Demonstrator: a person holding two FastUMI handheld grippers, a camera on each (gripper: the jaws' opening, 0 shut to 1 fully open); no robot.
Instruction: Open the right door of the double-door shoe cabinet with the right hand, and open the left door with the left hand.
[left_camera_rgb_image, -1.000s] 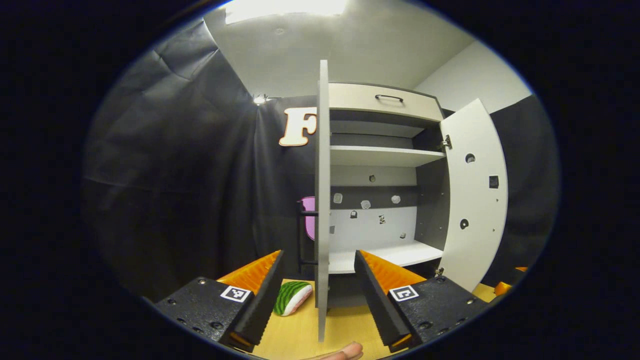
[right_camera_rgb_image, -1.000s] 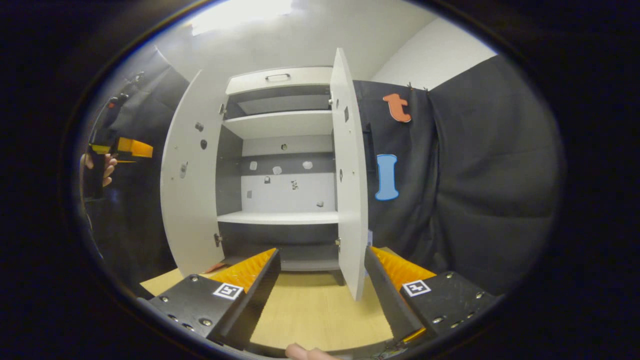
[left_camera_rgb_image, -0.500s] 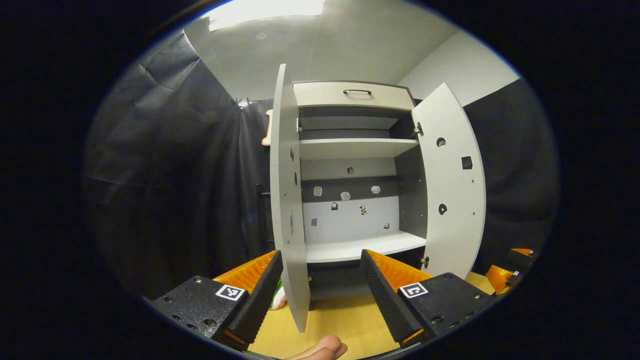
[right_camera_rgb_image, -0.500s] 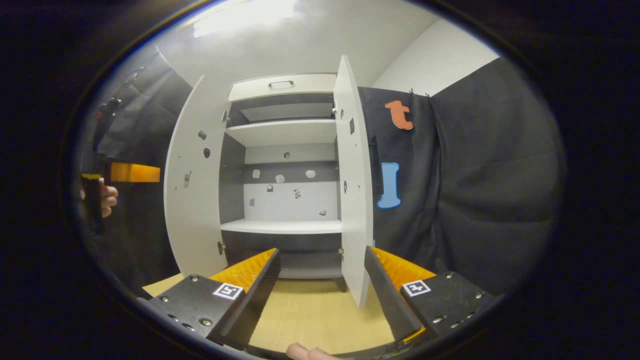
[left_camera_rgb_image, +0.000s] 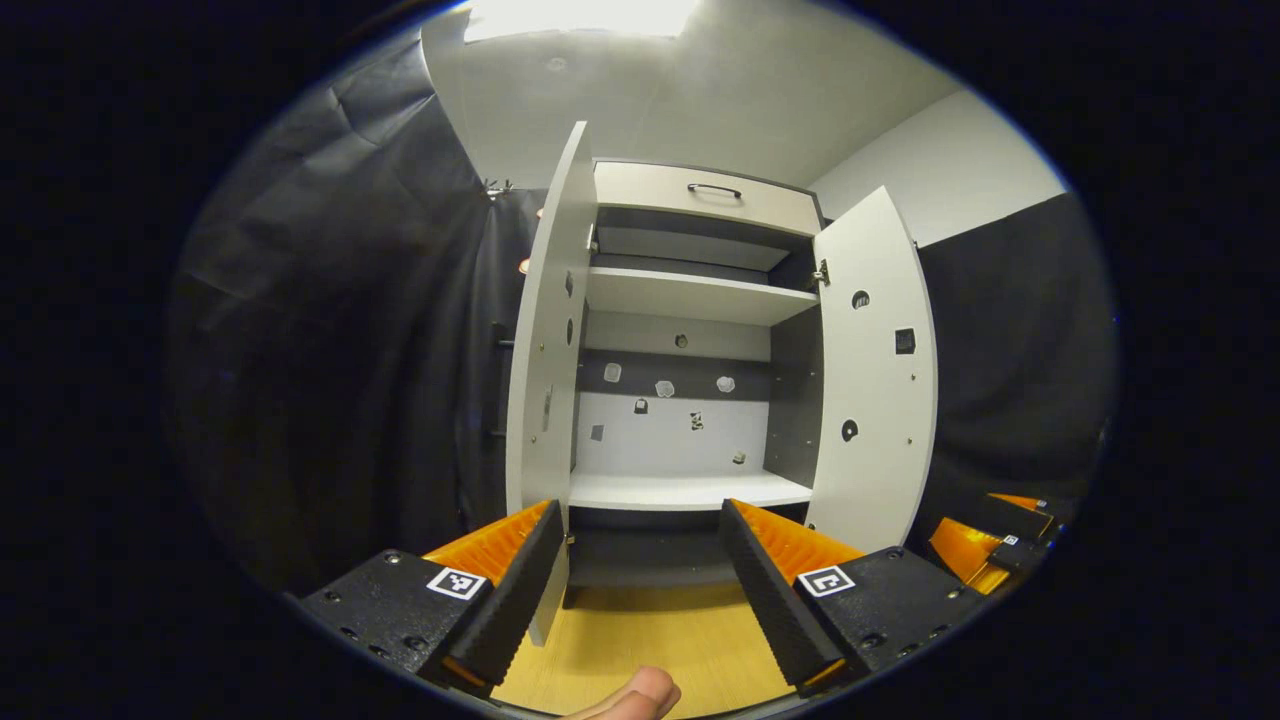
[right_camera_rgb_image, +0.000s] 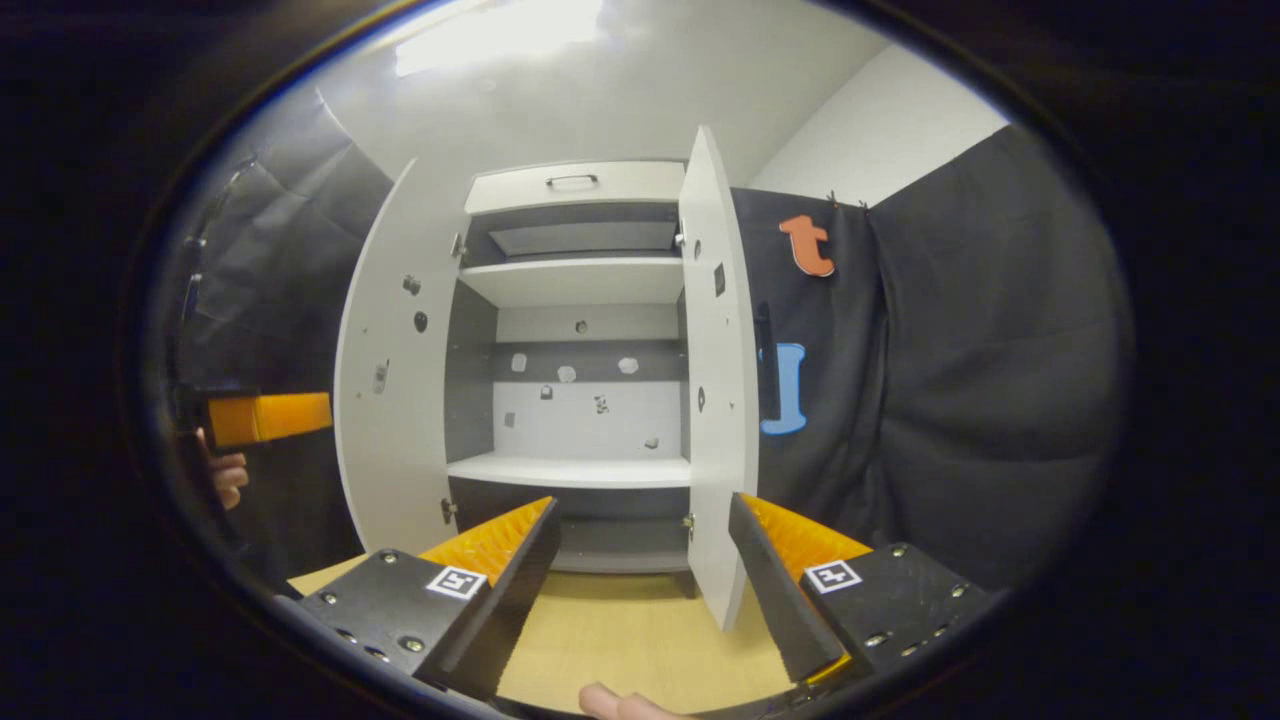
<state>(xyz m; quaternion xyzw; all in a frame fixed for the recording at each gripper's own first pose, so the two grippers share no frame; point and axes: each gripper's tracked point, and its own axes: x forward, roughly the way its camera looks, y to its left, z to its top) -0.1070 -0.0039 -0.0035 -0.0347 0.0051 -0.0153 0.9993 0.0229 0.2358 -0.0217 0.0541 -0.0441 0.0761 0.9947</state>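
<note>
Flat white shoe cabinet (left_camera_rgb_image: 690, 195) doors swung wide, ridged orange left tongs (left_camera_rgb_image: 640, 560) and right tongs (right_camera_rgb_image: 640, 560) spread, seemingly empty

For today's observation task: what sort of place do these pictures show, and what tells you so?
Probably a test booth, not a home: black cloth lines the walls, and a white shoe cabinet stands open and bare on a wooden floor.

light wood floor (right_camera_rgb_image: 620, 640) runs under everything. black cloth wall (left_camera_rgb_image: 330, 330) hangs left and right of that floor. white ceiling (left_camera_rgb_image: 700, 90) above it, with a bright light panel (left_camera_rgb_image: 580, 15) at the top.
</note>
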